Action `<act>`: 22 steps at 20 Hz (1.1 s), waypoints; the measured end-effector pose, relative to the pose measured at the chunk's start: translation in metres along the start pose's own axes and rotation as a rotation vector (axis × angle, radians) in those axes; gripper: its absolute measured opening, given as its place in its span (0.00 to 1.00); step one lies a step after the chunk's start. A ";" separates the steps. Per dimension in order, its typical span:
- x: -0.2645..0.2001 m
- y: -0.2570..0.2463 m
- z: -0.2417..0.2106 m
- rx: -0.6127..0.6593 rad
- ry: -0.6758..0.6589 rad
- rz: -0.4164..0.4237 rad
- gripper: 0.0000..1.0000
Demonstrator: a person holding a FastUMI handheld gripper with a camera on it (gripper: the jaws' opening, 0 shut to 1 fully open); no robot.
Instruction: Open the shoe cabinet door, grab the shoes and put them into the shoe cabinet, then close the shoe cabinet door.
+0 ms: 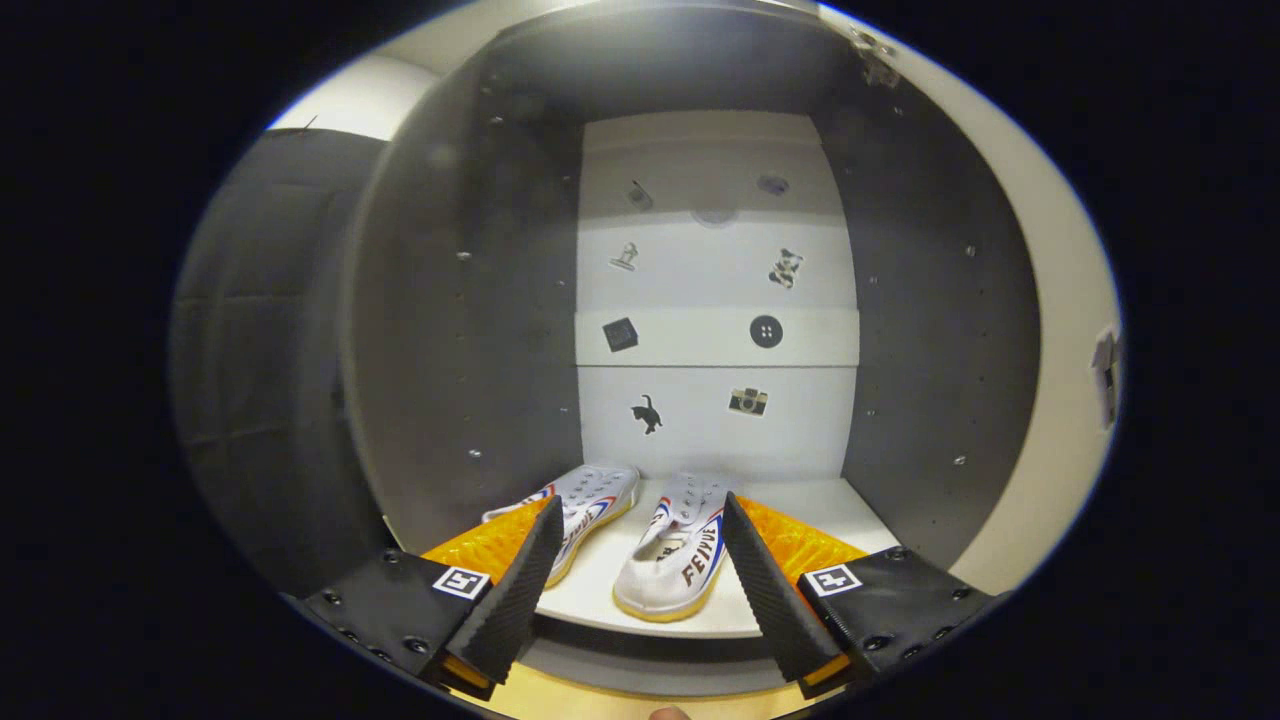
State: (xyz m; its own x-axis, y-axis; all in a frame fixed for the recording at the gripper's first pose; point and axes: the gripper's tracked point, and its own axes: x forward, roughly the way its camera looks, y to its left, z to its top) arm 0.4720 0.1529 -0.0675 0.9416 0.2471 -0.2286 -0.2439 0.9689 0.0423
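I look straight into the open shoe cabinet [460,330], with its grey side walls and white back panel. Two white canvas shoes with red and blue stripes rest on its white bottom shelf [810,505]. The right shoe [675,560] lies between my fingers, heel toward me. The left shoe [590,500] sits just ahead of my left finger, partly hidden by it. My gripper [640,512] is open at the cabinet's front edge, and nothing is between its pads. The cabinet door [1075,400] stands swung out to the right.
Small stickers dot the white back panel [715,290]. A hinge [872,55] shows at the cabinet's upper right corner. A dark wall [260,360] stands left of the cabinet. Pale wooden floor [600,700] lies below the shelf's front edge.
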 end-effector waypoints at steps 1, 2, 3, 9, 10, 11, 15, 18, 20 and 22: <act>-0.019 0.004 0.006 -0.016 -0.018 0.003 0.73; -0.035 0.007 0.011 -0.021 -0.037 0.010 0.82; -0.053 0.012 0.017 -0.021 -0.053 0.019 0.91; -0.158 0.016 0.050 -0.028 -0.129 0.038 1.00; -0.175 0.016 0.052 -0.028 -0.129 0.045 1.00; -0.191 0.015 0.053 -0.030 -0.128 0.048 1.00; -0.242 0.000 0.052 -0.030 -0.126 0.032 1.00; -0.276 -0.014 0.050 -0.014 -0.117 0.020 1.00; -0.296 -0.025 0.050 -0.015 -0.119 0.007 1.00; -0.314 -0.030 0.049 -0.002 -0.117 0.008 1.00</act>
State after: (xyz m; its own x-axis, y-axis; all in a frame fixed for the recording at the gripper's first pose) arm 0.1946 0.0466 0.0504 0.9605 0.2546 -0.1128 -0.2513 0.9670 0.0421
